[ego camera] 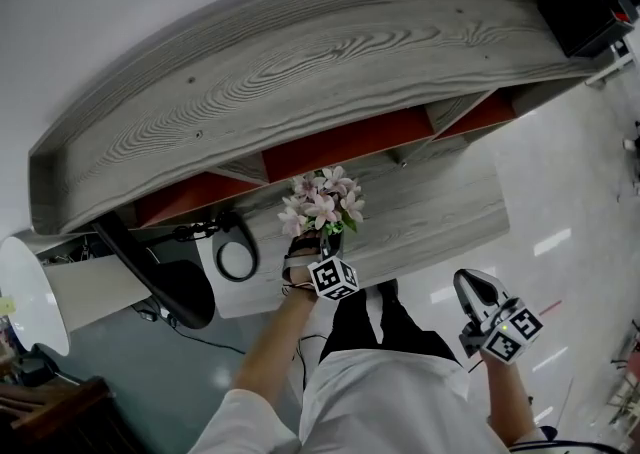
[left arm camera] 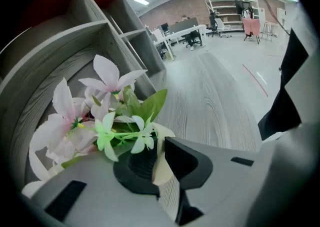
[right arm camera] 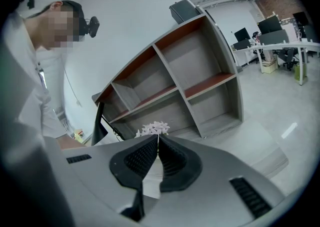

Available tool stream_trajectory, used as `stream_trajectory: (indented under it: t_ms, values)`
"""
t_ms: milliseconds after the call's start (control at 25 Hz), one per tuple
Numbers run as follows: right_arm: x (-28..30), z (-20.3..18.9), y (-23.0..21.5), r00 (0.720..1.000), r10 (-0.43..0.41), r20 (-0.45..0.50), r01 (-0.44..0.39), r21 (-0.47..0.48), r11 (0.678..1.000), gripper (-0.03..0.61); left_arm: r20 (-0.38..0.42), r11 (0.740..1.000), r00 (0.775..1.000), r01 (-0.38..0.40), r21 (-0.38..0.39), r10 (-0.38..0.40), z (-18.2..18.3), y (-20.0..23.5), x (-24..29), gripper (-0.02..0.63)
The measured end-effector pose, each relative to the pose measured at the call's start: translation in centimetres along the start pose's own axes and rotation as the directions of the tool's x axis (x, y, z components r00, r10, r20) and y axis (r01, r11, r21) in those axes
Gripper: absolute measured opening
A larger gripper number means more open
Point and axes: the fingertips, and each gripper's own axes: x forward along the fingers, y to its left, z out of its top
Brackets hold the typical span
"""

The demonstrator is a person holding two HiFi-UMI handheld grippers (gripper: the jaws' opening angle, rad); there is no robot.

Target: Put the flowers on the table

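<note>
A bunch of pink and white artificial flowers (ego camera: 322, 204) with green leaves is held over the grey wooden table (ego camera: 440, 204), close in front of the shelf unit. My left gripper (ego camera: 314, 239) is shut on its base. In the left gripper view the blossoms (left arm camera: 100, 116) stand up just past the jaws, and a pale stem part is pinched between the black pads (left arm camera: 140, 163). My right gripper (ego camera: 472, 284) hangs off the table's near edge at the right, above the floor. Its jaws (right arm camera: 158, 139) are shut with nothing between them.
A grey shelf unit (ego camera: 300, 62) with red-backed compartments runs behind the table. A black cable loop (ego camera: 237, 254) lies left of the flowers, with a black monitor stand (ego camera: 165, 277) beyond it. A black box (ego camera: 585, 2) sits on the shelf top at far right.
</note>
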Motion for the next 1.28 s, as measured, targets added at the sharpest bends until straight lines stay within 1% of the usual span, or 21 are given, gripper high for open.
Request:
stream_trajectory:
  t_ms: [400, 760, 1080, 1200, 1280]
  values:
    - [-0.2, -0.7, -0.3, 0.999, -0.033, -0.002, 0.033, 0.019, 0.999, 0.018, -0.027, 1.000, 1.000, 0.001, 0.000, -0.001, 0.0, -0.4, 3.4, 0.057]
    - [-0.6, -1.1, -0.6, 0.999, -0.050, -0.004, 0.050, 0.035, 0.998, 0.018, -0.049, 1.000, 0.999, 0.009, 0.021, -0.008, 0.3, -0.7, 4.2, 0.065]
    - [-0.6, -1.4, -0.7, 0.999, -0.041, -0.005, 0.041, 0.041, 0.998, 0.018, -0.070, 0.999, 0.997, 0.029, 0.039, -0.027, 0.2, -0.9, 4.5, 0.073]
    - [-0.7, -1.2, -0.8, 0.999, -0.036, -0.002, 0.036, 0.038, 0.999, 0.018, -0.068, 0.999, 0.997, 0.043, 0.032, -0.041, 0.4, -0.8, 4.3, 0.112]
    - [-0.9, -1.0, -0.8, 0.999, -0.032, -0.002, 0.032, 0.034, 0.999, 0.018, -0.064, 0.999, 0.997, 0.045, 0.022, -0.044, 0.7, -0.7, 4.1, 0.119]
